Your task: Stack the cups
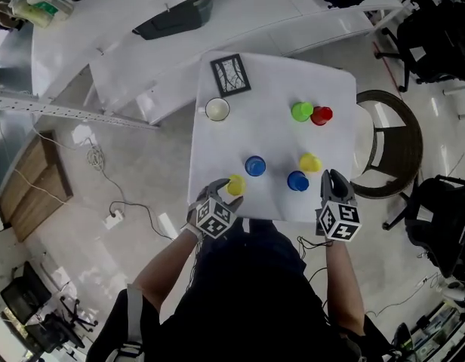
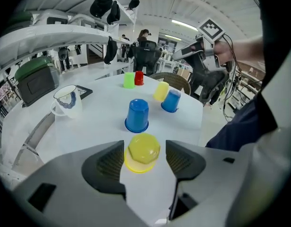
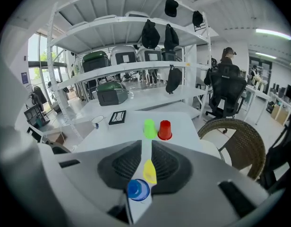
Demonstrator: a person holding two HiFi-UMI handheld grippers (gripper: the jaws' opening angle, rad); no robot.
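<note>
Clearly nothing was stacked yet: the cups stood apart on the table. The left gripper's wide jaws flanked the yellow cup at the table's near edge; the right gripper's jaws were narrow and empty.

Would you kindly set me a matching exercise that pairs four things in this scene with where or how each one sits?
Things:
1. red cup
2. white mug
3. framed picture
4. left gripper

States:
A. jaws apart, either side of a yellow cup
B. lying flat at the far edge of the table
C. right beside the green cup
D. upright, mouth up

Pairs: 1-C; 2-D; 3-B; 4-A
</note>
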